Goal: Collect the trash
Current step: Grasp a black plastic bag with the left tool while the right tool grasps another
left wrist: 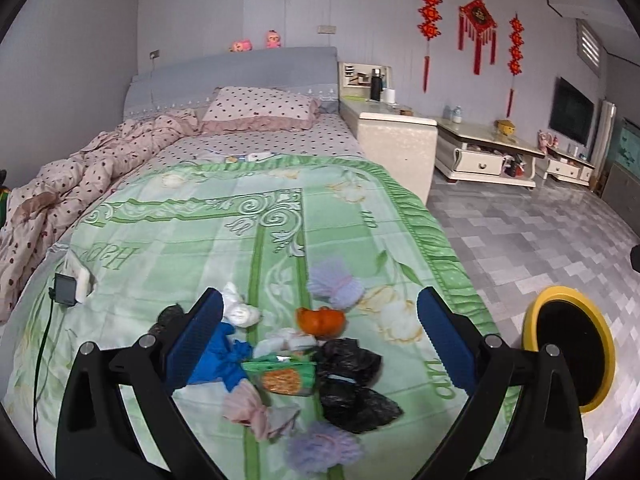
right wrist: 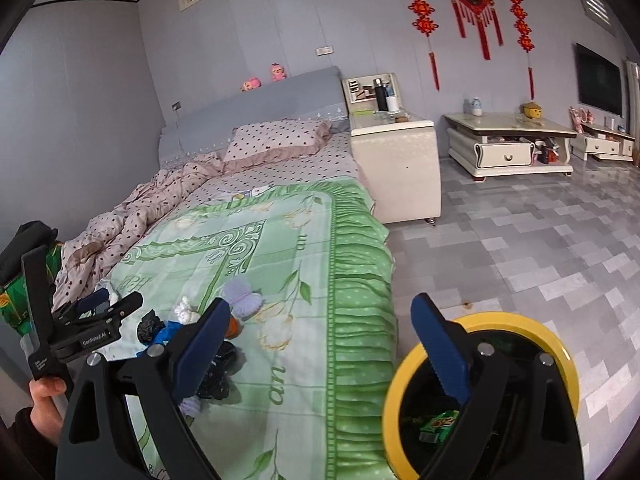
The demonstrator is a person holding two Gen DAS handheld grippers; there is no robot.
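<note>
A pile of trash lies on the green blanket [left wrist: 200, 240]: a green snack wrapper [left wrist: 280, 374], black plastic bags [left wrist: 352, 364], an orange piece [left wrist: 320, 320], a blue crumpled piece [left wrist: 224, 356], white tissue [left wrist: 240, 308] and purple puffs [left wrist: 336, 284]. My left gripper [left wrist: 320, 294] hovers open above this pile, with nothing between its blue pads. My right gripper [right wrist: 320, 302] is open and empty too, over the bed's edge and the yellow-rimmed bin [right wrist: 400, 384] on the floor. A green wrapper [right wrist: 440, 422] lies inside the bin. The bin [left wrist: 600, 344] also shows at the right of the left wrist view.
A dark phone on a cable [left wrist: 66, 292] lies on the blanket's left side. A spotted duvet [left wrist: 60, 192] is bunched up at the left, with a pillow [left wrist: 260, 110] at the head. A cream nightstand [right wrist: 396, 168] and low cabinets [right wrist: 508, 148] stand beyond on the grey tiled floor [right wrist: 520, 260].
</note>
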